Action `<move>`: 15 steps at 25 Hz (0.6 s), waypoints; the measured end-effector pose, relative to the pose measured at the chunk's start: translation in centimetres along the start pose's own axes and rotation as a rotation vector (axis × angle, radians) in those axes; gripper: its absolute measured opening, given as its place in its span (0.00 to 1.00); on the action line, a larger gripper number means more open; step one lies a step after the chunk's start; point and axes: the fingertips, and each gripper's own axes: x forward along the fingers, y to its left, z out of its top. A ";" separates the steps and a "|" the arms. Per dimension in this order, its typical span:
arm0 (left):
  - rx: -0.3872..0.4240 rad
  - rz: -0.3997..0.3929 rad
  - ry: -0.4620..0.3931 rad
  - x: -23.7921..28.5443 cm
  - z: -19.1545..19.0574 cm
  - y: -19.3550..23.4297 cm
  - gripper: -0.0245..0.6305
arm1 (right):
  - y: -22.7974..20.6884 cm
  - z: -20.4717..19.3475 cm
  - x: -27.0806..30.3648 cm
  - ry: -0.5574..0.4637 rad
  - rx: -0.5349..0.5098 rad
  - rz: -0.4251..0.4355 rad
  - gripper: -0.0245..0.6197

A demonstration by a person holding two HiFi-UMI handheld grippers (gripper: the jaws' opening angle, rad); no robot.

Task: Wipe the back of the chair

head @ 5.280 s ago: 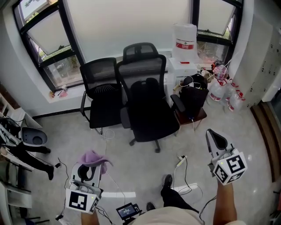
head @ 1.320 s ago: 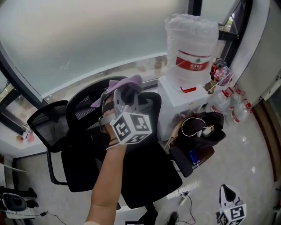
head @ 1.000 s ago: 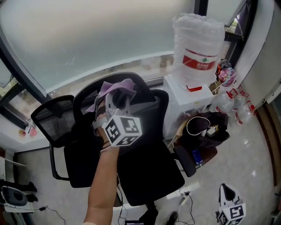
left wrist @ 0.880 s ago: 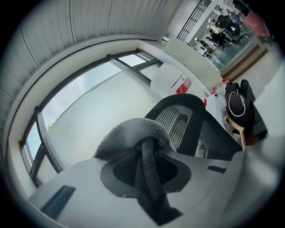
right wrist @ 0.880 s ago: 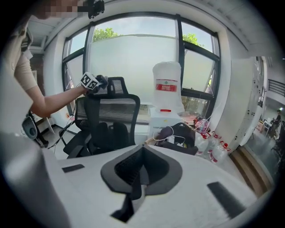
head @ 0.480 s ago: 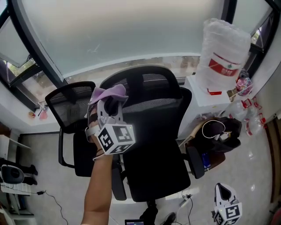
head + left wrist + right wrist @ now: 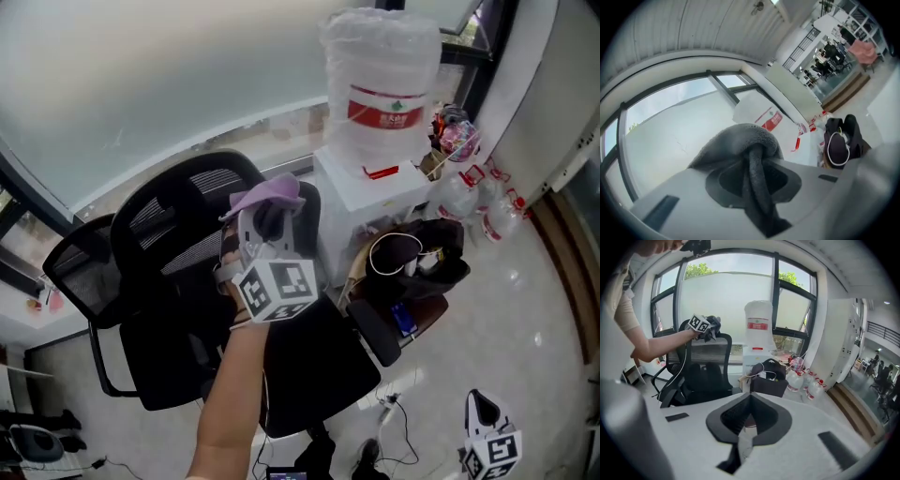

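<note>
Low beside the person, the right hand-held gripper [image 7: 482, 405] hangs with jaws together, holding nothing. The raised left hand-held gripper [image 7: 268, 221] is clamped on a purple cloth [image 7: 268, 195] at the chair back's [image 7: 178, 239] top edge. A water jug [image 7: 380, 89] stands beyond.

Head view: cloth [image 7: 267, 195] & left gripper [image 7: 272, 225] cover top right edge of chair back [image 7: 187, 234]; can't tell if cloth touches it. Forearm [image 7: 234, 394] hides part of seat [image 7: 319, 366]. Right gripper [image 7: 483, 412] cut off at bottom edge. Left gripper view: cloth blocks chair completely.
</note>
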 end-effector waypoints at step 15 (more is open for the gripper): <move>0.067 0.197 0.282 -10.9 -15.9 11.0 0.15 | 4.7 3.1 4.3 -0.034 -0.107 0.138 0.03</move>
